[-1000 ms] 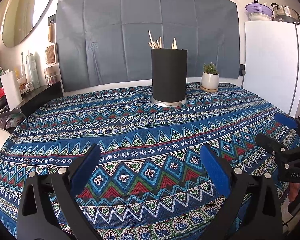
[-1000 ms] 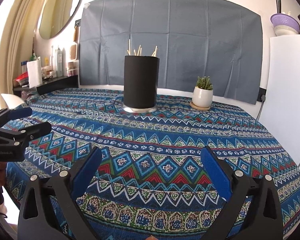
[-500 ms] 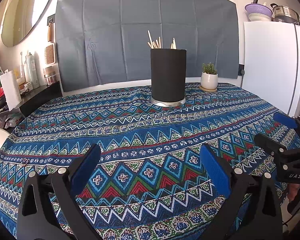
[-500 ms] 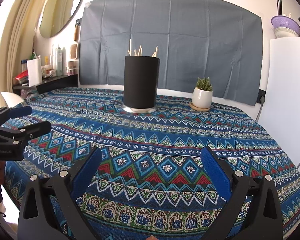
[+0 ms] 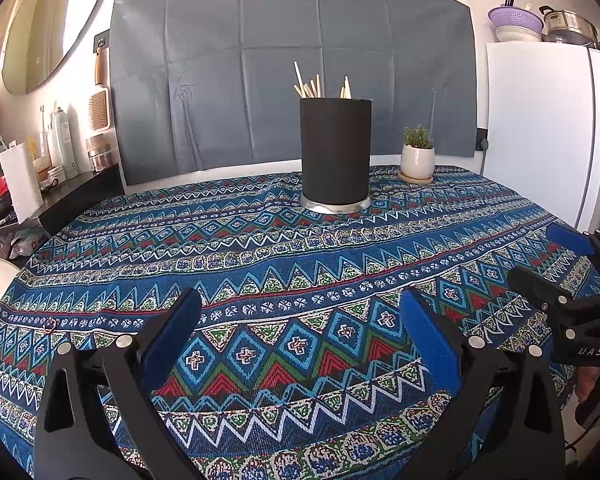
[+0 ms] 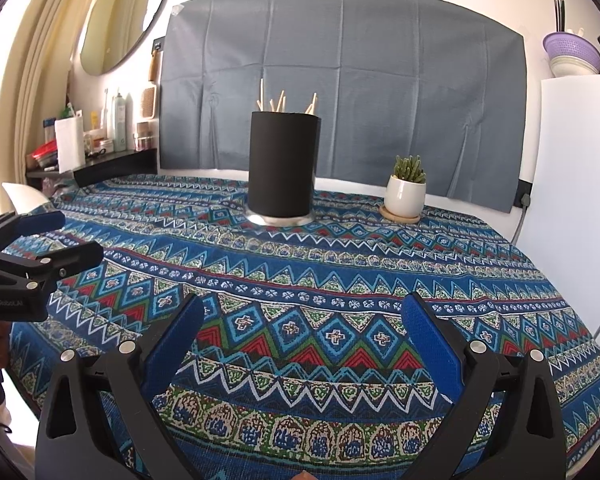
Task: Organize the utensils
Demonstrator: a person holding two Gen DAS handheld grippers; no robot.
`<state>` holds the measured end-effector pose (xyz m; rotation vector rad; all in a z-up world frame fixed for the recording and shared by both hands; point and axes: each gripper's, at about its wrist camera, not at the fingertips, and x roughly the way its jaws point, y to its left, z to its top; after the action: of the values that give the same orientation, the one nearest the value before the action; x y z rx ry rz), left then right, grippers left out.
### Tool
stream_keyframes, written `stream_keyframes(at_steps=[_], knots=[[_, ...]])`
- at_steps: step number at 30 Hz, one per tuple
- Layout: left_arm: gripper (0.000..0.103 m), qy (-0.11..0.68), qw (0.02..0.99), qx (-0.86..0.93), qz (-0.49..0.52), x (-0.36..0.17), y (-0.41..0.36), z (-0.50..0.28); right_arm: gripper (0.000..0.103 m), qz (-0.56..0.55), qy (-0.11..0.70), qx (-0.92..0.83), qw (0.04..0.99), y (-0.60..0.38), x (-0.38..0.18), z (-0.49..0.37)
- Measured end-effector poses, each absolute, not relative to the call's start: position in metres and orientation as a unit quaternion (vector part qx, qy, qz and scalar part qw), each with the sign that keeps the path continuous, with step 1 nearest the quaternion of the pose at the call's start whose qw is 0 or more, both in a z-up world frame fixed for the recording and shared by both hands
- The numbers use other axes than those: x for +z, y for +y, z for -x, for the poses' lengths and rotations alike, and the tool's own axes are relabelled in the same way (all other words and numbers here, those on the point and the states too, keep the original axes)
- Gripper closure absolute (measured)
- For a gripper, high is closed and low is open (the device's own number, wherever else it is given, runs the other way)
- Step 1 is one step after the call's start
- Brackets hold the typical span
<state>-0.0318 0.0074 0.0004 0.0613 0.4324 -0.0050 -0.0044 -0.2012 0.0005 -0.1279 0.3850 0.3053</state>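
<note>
A tall black cylindrical holder (image 5: 335, 151) (image 6: 283, 164) on a shiny metal base stands at the far middle of the table. Several pale wooden sticks (image 5: 315, 86) (image 6: 278, 100) poke out of its top. My left gripper (image 5: 300, 312) hovers open over the near edge of the patterned cloth, nothing between its blue pads. My right gripper (image 6: 302, 314) is likewise open and empty near the front edge. Each gripper shows in the other's view: the right one (image 5: 540, 256) at the right rim, the left one (image 6: 72, 236) at the left rim, both well short of the holder.
A small succulent in a white pot (image 5: 417, 158) (image 6: 406, 192) sits right of the holder. A white fridge (image 5: 540, 132) stands at the table's right side. A dark shelf (image 5: 52, 200) with bottles and clutter lies to the left. The blue patterned tablecloth (image 5: 300, 248) covers the table.
Both views have lowered slightly and drifted a little back from the table; the holder sits marginally higher in frame. Both grippers stay open.
</note>
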Motion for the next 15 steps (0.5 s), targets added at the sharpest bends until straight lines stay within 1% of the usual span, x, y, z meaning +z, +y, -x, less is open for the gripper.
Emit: stream_keyframes(at_steps=[15], knots=[[0.006,0.213,0.976,0.000,-0.034,0.0008,0.0056,0.0332,0.008,0.066,0.187,0.149,0.969,-0.2002,0.0005,0.0065]])
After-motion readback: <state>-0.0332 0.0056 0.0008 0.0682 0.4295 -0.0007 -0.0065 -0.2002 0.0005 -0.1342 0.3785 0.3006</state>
